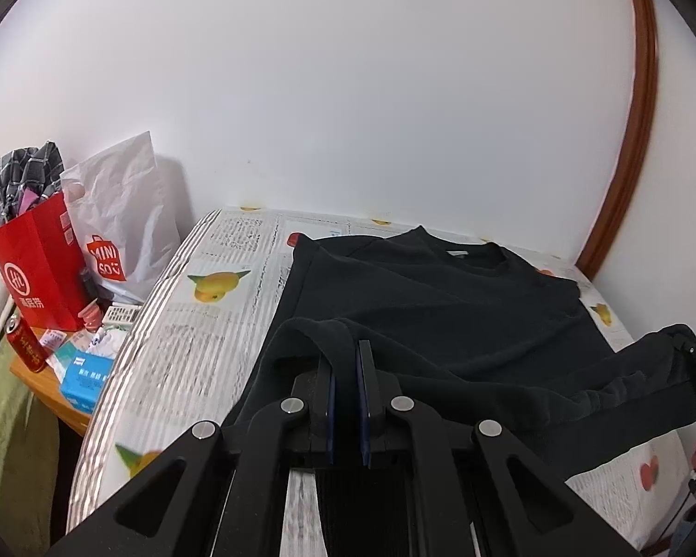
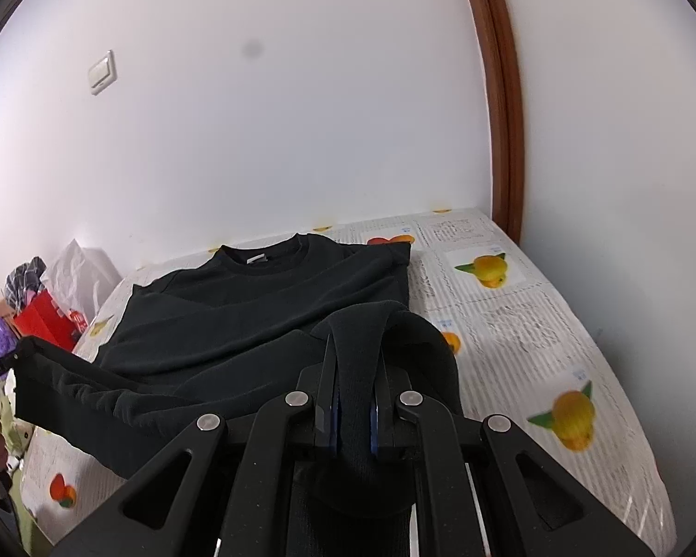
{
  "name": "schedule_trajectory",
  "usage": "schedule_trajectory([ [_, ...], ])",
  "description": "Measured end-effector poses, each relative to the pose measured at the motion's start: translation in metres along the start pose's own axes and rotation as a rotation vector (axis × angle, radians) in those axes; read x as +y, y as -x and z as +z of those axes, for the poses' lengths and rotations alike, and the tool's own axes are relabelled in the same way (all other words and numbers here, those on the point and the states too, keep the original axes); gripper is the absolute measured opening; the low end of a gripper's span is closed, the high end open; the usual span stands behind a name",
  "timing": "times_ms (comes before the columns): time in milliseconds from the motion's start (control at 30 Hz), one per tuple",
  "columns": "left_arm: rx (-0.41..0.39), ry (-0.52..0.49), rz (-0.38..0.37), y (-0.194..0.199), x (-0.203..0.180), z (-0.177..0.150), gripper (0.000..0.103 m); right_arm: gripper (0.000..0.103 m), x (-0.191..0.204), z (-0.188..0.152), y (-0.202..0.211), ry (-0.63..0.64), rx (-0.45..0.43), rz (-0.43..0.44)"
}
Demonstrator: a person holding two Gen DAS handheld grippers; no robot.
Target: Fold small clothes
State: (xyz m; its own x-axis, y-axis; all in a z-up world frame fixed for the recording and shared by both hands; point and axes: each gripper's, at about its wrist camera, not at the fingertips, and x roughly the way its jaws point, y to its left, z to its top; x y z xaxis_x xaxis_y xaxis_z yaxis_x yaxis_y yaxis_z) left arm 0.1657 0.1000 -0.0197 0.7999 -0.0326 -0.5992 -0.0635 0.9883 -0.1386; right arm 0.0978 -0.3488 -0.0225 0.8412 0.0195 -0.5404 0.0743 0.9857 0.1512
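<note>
A black t-shirt (image 1: 431,297) lies on a table with a fruit-print cloth (image 1: 218,325), collar toward the wall. My left gripper (image 1: 345,348) is shut on the shirt's near hem at its left corner and lifts it off the table. My right gripper (image 2: 356,343) is shut on the hem's right corner, with a thick fold of black fabric (image 2: 362,362) bunched between the fingers. The hem hangs stretched between both grippers. The right gripper also shows in the left wrist view (image 1: 693,352), and the left gripper in the right wrist view (image 2: 4,362). The shirt (image 2: 264,297) has its sleeves folded in.
Left of the table, a lower wooden stand (image 1: 46,385) holds a red paper bag (image 1: 41,264), a white Miniso bag (image 1: 116,232), a red can (image 1: 23,343) and a blue box (image 1: 86,376). A white wall stands behind. A brown door frame (image 1: 626,139) rises at the right.
</note>
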Motion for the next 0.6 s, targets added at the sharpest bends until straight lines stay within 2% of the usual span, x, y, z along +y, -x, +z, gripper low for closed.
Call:
schedule_trajectory([
  [267, 0.040, 0.008, 0.052, -0.060, 0.012, 0.018, 0.008, 0.009, 0.000, 0.019, -0.070, -0.018, 0.037, -0.013],
  [433, 0.107, 0.018, 0.093, -0.101, 0.020, 0.016, 0.008, 0.009, 0.001, 0.019, -0.121, -0.022, 0.097, -0.037],
  [600, 0.152, 0.043, 0.092, -0.125, 0.026, 0.006, 0.011, 0.010, -0.006, 0.011, -0.161, -0.055, 0.177, -0.084],
])
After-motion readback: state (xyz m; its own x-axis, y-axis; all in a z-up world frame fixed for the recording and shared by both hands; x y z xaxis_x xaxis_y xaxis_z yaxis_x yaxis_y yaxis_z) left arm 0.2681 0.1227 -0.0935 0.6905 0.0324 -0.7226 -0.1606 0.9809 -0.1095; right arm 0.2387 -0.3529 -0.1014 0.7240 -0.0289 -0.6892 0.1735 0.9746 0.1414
